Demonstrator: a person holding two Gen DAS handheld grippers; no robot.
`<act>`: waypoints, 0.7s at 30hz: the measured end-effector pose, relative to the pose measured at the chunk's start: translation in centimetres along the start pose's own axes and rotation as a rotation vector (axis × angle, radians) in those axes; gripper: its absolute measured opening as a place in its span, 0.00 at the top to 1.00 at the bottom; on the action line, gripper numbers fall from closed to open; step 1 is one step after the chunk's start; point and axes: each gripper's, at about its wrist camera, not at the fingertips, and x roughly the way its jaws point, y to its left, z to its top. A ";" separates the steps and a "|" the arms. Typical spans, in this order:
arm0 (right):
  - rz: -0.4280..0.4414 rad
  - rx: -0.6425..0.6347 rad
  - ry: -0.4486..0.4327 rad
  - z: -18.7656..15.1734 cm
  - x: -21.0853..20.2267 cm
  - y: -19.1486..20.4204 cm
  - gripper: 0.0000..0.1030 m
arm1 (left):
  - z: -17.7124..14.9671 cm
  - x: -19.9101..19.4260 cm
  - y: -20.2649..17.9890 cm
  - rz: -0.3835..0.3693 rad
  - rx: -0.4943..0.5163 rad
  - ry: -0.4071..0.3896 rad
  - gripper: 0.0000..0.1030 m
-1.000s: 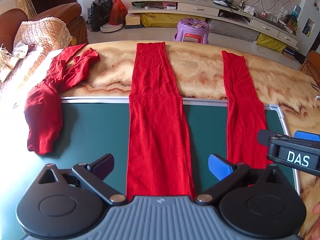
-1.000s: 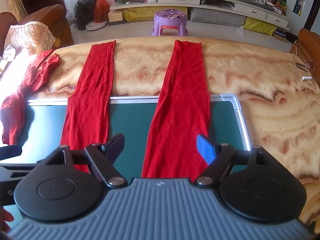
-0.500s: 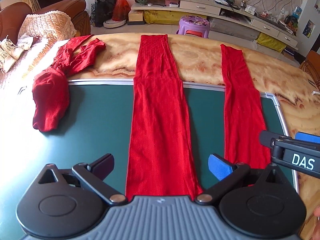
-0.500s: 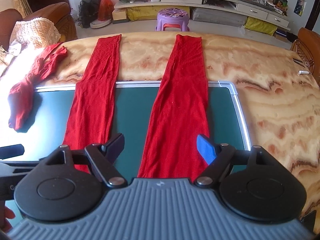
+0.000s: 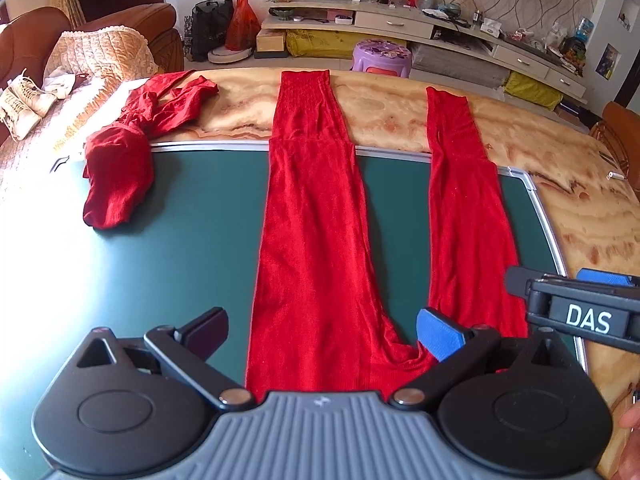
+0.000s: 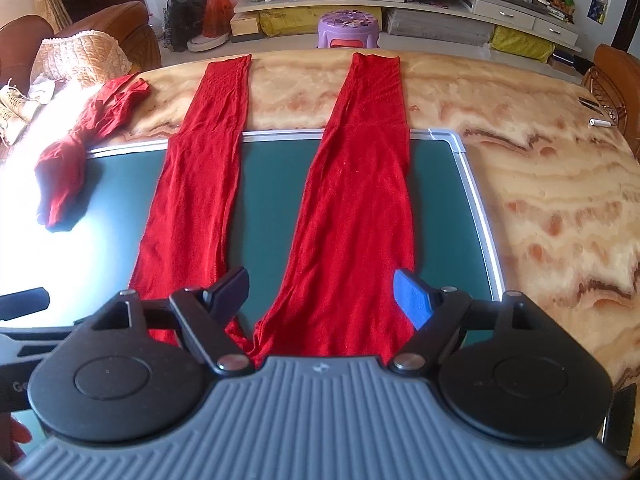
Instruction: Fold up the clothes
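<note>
A marbled tan table (image 5: pixel 400 112) carries everything here, and a dark green mat (image 5: pixel 192 248) with a pale metal rim covers its near part. Spread flat on both is a pair of red leggings (image 5: pixel 316 240). Its long axis runs from the near edge of the table straight toward the far edge. The two legs lie apart and nearly parallel, green mat showing between them. They join at the near edge, just under the grippers, and the leg ends point away and reach close to the table's far edge. About the far third of each leg lies past the mat's far rim on bare marble.

A second red garment (image 5: pixel 120 168) lies bunched near the far left corner of the mat, partly on the mat and partly on the table.

The left gripper (image 5: pixel 320 330) hangs over the left leg, jaws wide apart and clamping nothing, the cloth below between its fingers. The right gripper (image 6: pixel 320 290) hangs over the right leg in the same way, jaws spread wide, no cloth pinched.
</note>
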 end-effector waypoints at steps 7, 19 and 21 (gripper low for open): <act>0.006 -0.019 0.009 -3.0 -1.7 0.9 0.15 | -2.4 -2.3 1.1 0.008 -0.012 -0.008 0.00; 0.014 -0.025 0.026 -8.0 -3.6 1.4 0.15 | -8.4 -4.5 2.8 0.006 -0.034 0.003 0.00; 0.022 -0.027 0.023 -8.8 -3.9 1.5 0.15 | -9.6 -4.9 2.9 0.005 -0.031 0.004 0.00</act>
